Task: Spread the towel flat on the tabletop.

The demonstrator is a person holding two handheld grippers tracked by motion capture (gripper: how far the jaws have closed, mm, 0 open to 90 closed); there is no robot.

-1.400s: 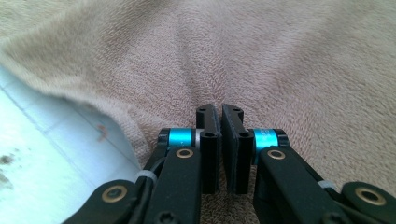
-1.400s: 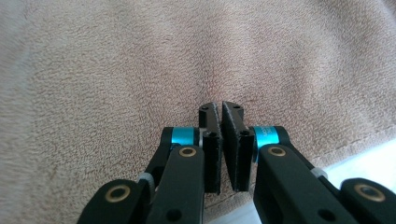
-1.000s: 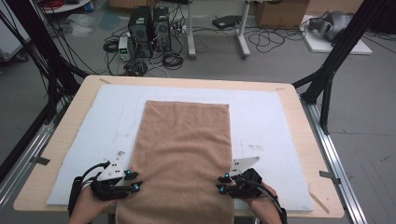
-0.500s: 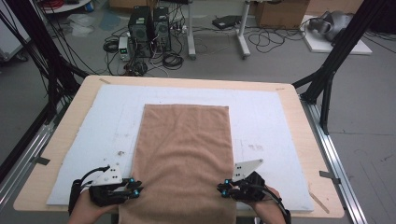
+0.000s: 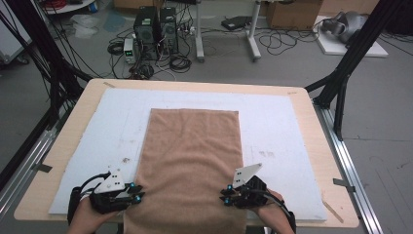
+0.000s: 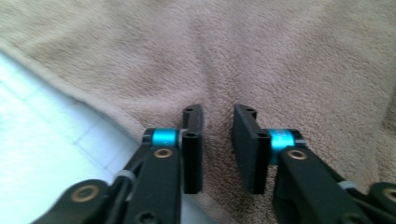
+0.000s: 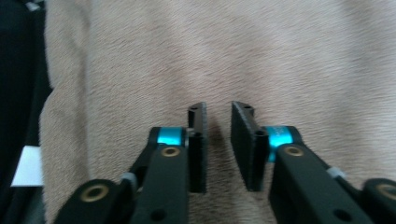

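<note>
A brown towel [image 5: 192, 161] lies flat on the white mat [image 5: 282, 126], with its near end hanging over the table's front edge. My left gripper [image 5: 139, 191] rests at the towel's left edge near the front. In the left gripper view its jaws [image 6: 218, 112] stand a narrow gap apart over the towel [image 6: 280, 56], where a soft crease runs up from the gap. My right gripper [image 5: 225, 194] sits on the towel's right side, its jaws [image 7: 218, 108] likewise slightly apart above the towel [image 7: 289, 60]. Both pairs of jaws have just been opening, and only flat pile shows in the gaps.
The mat covers most of the wooden table [image 5: 61, 146]. Black frame poles [image 5: 341, 83] and metal rails [image 5: 348, 165] flank the table. Computer towers [image 5: 156, 27] and tangled cables sit on the floor beyond the far edge.
The right gripper has shifted a little to the left, further onto the towel. The left gripper and the towel lie as before.
</note>
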